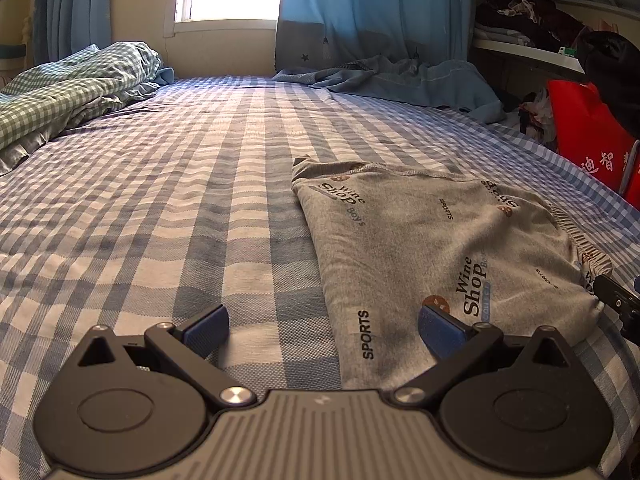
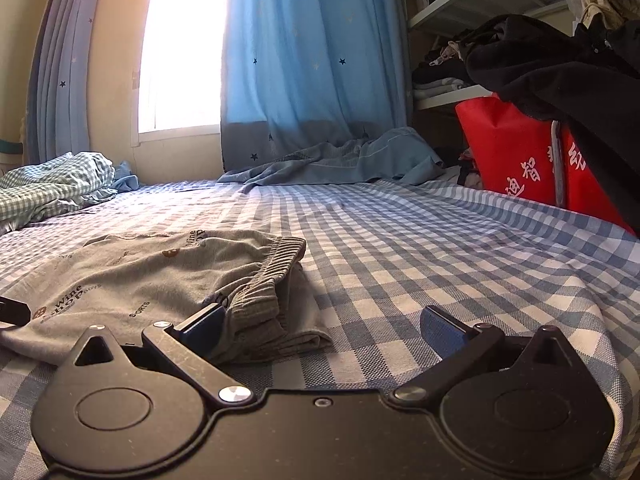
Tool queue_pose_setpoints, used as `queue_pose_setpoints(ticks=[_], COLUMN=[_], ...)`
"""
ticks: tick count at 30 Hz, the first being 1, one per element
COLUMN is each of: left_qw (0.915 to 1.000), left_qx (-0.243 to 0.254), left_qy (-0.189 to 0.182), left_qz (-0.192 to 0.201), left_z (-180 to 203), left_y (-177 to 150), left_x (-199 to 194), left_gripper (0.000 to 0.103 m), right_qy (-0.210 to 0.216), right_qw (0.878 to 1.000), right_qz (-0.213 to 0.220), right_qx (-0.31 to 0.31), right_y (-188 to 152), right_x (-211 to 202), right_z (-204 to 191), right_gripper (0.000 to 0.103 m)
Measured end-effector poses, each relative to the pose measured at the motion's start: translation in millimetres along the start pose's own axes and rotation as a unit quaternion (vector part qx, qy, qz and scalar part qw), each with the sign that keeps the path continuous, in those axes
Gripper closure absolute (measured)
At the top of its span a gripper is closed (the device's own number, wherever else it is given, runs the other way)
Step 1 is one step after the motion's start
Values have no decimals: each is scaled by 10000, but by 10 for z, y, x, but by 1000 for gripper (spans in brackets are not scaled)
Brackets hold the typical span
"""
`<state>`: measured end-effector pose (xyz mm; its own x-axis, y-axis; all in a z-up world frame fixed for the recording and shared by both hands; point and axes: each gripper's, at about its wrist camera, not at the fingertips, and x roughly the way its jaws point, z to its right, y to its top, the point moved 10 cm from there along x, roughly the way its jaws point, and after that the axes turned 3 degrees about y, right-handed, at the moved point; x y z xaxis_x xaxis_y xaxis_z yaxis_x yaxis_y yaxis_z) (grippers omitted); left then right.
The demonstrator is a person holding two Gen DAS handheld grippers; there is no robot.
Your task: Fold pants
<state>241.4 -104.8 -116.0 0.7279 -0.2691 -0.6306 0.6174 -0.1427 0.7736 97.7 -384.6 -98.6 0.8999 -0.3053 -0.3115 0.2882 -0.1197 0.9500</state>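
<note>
Grey printed pants (image 1: 432, 248) lie folded flat on the checked bed sheet (image 1: 160, 208), their ribbed waistband at the right. My left gripper (image 1: 324, 328) is open and empty, low over the sheet at the near left edge of the pants; its right finger is over the fabric. In the right wrist view the pants (image 2: 132, 280) lie to the left, with the waistband (image 2: 264, 284) bunched near me. My right gripper (image 2: 324, 328) is open and empty just at the waistband end; its left finger touches or nearly touches the band. The tip of the right gripper shows in the left wrist view (image 1: 618, 300).
A crumpled green checked quilt (image 1: 68, 88) lies at the far left of the bed. Blue cloth (image 1: 400, 80) is heaped under the curtains at the far end. A red bag (image 1: 592, 136) and shelves with clothes (image 2: 460, 68) stand along the right side.
</note>
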Motion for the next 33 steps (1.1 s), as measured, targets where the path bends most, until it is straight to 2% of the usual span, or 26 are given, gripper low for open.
queue_pose_setpoints(ticks=[5,9,11,14,18,20,24,26,30,31,33], left_qw=[9999,9978,9953,9915,9887,9874,9870,9861,9802,9779,9739], left_qx=[-40,-155,-206,-254,-191,-158,-158,-237,-436,-550,-771], left_qy=[-68,-600,-906,-1269,-1489,-1574,-1585,-1631,-1930,-2014,-2132], left_qz=[67,252,277,159,32,23,-200,-188,-124,-103,-92], left_z=[5,34,62,110,227,287,350,357,339,304,263], left_y=[12,30,36,52,144,197,246,260,259,256,266], left_x=[-26,-113,-133,-100,-47,-1,220,268,290,276,278], left_gripper=[0,0,0,0,0,0,0,0,0,0,0], right_qy=[5,217,484,1193,1658,1910,2581,2912,3452,3496,3472], right_qw=[9996,9986,9973,9881,9783,9710,9474,9330,8955,8898,8896], right_qz=[250,286,49,-687,-1211,-1430,-1855,-1992,-2266,-2268,-2111], right_qx=[100,377,549,687,263,120,378,712,1660,1859,2086], right_y=[13,17,16,14,72,106,194,264,372,389,419], right_x=[-64,-78,-29,139,309,412,636,753,974,1011,1041], right_z=[25,63,72,22,-101,-146,-124,-66,67,87,102], right_gripper=[1,1,1,1,1,0,0,0,0,0,0])
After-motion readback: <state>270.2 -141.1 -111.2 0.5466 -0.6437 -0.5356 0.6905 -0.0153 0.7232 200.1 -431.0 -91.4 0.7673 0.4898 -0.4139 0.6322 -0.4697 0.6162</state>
